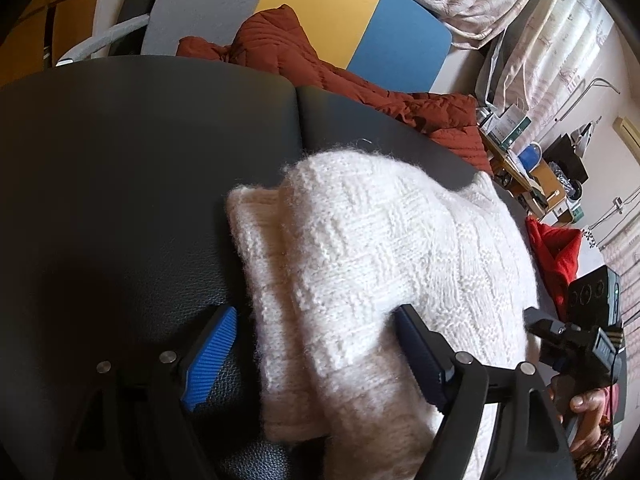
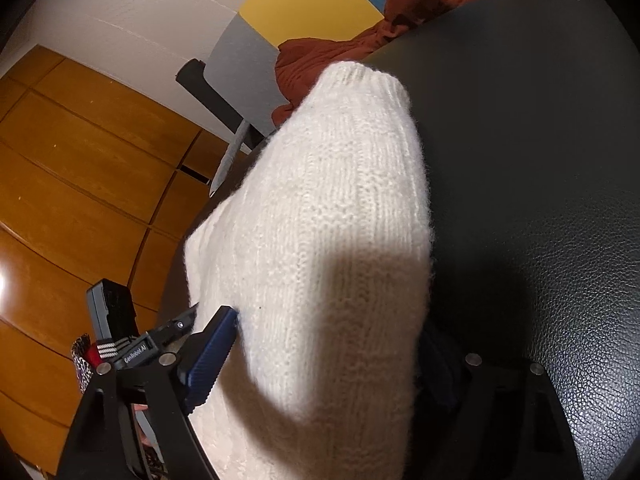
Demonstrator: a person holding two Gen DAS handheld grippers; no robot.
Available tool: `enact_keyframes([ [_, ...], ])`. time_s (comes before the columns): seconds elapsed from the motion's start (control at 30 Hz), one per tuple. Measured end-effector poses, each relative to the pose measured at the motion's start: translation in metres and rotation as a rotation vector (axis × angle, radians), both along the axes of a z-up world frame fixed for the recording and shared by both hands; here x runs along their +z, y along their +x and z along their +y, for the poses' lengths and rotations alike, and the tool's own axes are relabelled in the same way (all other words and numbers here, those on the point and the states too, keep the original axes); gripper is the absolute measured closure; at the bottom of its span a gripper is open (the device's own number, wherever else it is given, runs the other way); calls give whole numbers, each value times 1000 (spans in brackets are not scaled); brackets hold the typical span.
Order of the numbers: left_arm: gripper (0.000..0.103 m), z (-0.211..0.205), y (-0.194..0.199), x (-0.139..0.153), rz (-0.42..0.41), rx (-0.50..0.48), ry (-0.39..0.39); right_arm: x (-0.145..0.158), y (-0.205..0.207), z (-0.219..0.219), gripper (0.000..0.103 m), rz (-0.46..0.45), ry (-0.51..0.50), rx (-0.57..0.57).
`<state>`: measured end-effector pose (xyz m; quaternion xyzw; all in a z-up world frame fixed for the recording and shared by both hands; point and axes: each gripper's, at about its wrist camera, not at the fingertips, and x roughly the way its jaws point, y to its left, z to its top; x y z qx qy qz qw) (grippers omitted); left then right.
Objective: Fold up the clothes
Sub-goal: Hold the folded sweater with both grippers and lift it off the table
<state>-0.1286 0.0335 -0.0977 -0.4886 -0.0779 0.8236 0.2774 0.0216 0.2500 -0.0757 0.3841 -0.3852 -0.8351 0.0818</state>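
A white knitted sweater point(image 1: 360, 264) lies folded on a black leather surface point(image 1: 120, 180). My left gripper point(image 1: 316, 356) is open, its blue fingers point(image 1: 210, 360) standing either side of the sweater's near edge. In the right wrist view a sleeve of the sweater point(image 2: 340, 240) with a ribbed cuff runs away between the fingers of my right gripper point(image 2: 320, 360). The left blue finger point(image 2: 212, 356) touches the knit; the right finger is hidden behind it. The right gripper also shows in the left wrist view point(image 1: 580, 340), at the sweater's far side.
A rust-red quilted jacket point(image 1: 340, 72) lies beyond the black surface against a grey, yellow and blue panel point(image 1: 320, 12). A red cloth point(image 1: 560, 252) and a cluttered wooden shelf point(image 1: 528, 168) are at the right. A wooden floor point(image 2: 80, 180) lies left of the surface.
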Motion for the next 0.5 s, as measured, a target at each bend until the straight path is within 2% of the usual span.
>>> enact_keyframes([
  [0.1, 25, 1, 2, 0, 10, -1, 6, 0, 1, -2, 17, 8, 15, 3],
  [0.17, 39, 1, 5, 1, 12, -14, 25, 0, 1, -4, 18, 13, 26, 4],
  [0.23, 43, 2, 8, 3, 24, -18, 27, 0, 1, -5, 19, 11, 40, 4],
  [0.3, 49, 3, 11, 6, 45, -22, 25, 1, 1, -4, 30, -2, 59, 2],
  [0.5, 67, 7, 23, 17, 111, -18, 9, 11, 6, -4, 51, 5, 57, -11],
])
